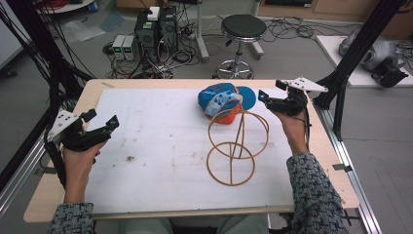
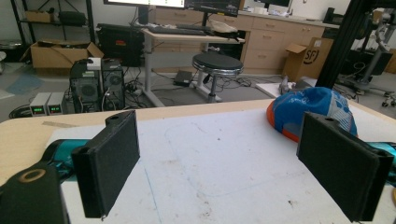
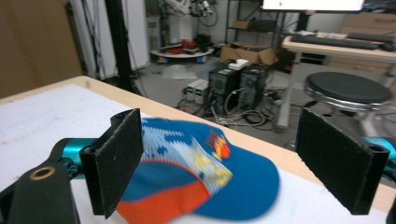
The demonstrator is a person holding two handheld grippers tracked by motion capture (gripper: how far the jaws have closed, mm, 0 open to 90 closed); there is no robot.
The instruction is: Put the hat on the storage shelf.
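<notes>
Cap (image 1: 223,100): blue-and-orange baseball cap at the table's (image 1: 307,146) far side, just behind the wire hat stand (image 1: 237,146).
Right gripper (image 1: 265,96): jaws spread wide, empty, beside the brim.
Left gripper (image 1: 111,124): jaws apart, empty, well apart from the cap.
Likely step: right gripper should pinch the stiff brim squarely, lift clear, avoiding the stand's hoops.

Cap (image 3: 196,172) blurred in my right tool view, bottom cut by the edge. In left tool view my jaw hides its right side (image 2: 308,109). Wire stand (image 1: 237,141) covers its front from above.
</notes>
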